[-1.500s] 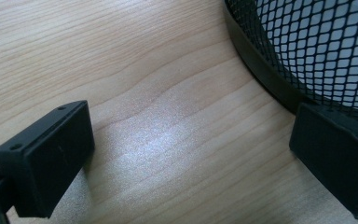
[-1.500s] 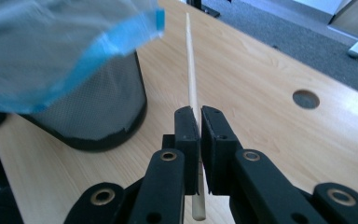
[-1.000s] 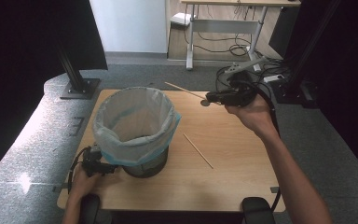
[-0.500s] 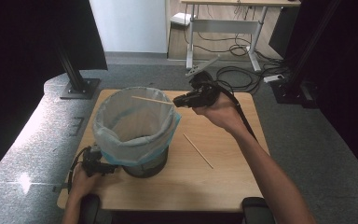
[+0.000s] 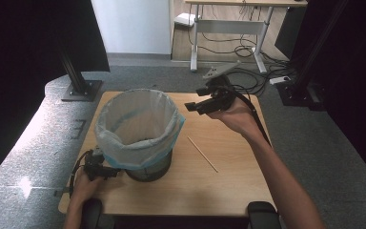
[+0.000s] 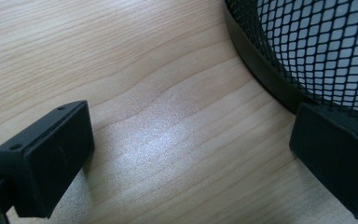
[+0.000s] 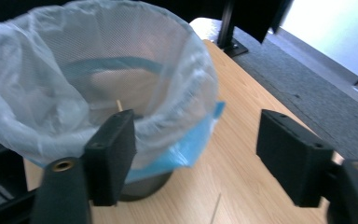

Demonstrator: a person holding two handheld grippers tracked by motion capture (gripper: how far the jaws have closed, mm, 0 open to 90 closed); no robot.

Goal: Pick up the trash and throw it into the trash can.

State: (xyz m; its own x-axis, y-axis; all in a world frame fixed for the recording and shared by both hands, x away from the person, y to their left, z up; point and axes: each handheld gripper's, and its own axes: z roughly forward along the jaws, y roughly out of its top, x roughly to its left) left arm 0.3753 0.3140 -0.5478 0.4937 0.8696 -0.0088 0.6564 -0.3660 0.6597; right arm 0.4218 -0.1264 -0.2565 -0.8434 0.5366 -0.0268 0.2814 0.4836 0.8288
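Note:
A black mesh bin (image 5: 148,167) lined with a translucent white-and-blue bag (image 5: 138,121) stands on the wooden table (image 5: 228,181). My right gripper (image 5: 193,107) hovers open just right of the bin's rim, with nothing between its jaws (image 7: 196,154). Inside the bag a thin wooden stick (image 7: 119,105) pokes up. A second stick (image 5: 202,153) lies on the table right of the bin. My left gripper (image 5: 97,168) rests open on the table at the bin's lower left; its right jaw sits against the mesh base (image 6: 279,70), while its gap (image 6: 191,154) frames bare wood.
Grey carpeted floor surrounds the table. A black stand foot (image 5: 80,89) sits at the back left and a white desk with cables (image 5: 228,28) stands farther behind. Black padded rests (image 5: 262,212) flank the table's near edge.
My right gripper carried a stick from the back right over the bin and opened; the stick now sits inside the bag. The left gripper stayed put.

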